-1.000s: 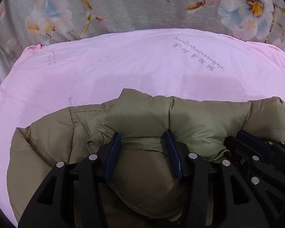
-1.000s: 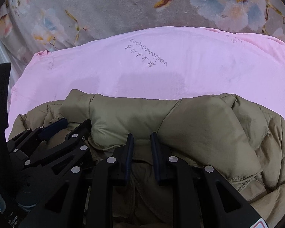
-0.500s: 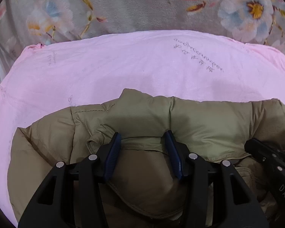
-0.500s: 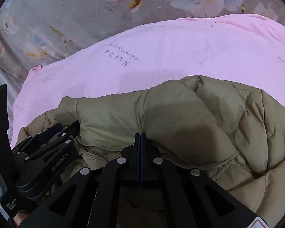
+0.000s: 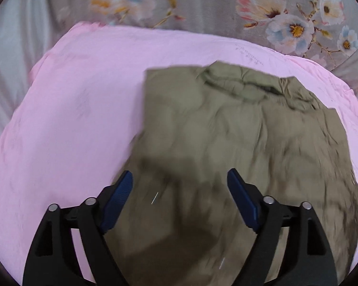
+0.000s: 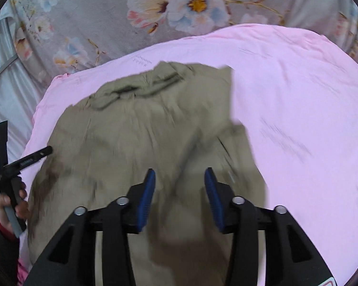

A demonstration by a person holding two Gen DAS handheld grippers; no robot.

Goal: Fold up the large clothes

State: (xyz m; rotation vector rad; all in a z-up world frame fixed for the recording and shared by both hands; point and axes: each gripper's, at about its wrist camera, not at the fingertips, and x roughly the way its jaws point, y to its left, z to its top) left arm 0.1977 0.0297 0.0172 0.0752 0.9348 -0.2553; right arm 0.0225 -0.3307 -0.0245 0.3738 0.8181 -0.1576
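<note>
An olive padded jacket [image 5: 238,143] lies folded on the pink sheet [image 5: 71,119], its collar at the far end. My left gripper [image 5: 180,174] hovers above the jacket's near part, jaws opening wide, and nothing is pressed between its blue pads. In the right wrist view the same jacket [image 6: 143,131] spreads below my right gripper [image 6: 179,171]. That gripper's jaws are also opening and hold nothing. Both views are motion-blurred.
The pink sheet [image 6: 298,95] covers a bed with a grey floral blanket [image 6: 107,12] beyond it. A hand [image 6: 14,202] grips the left gripper's handle at the left edge of the right wrist view. Pale striped fabric [image 5: 9,54] lies at far left.
Both grippers had fabric of the jacket's upper edge between their jaws. They have let go, opened wider and pulled back, so the whole folded jacket now shows farther off.
</note>
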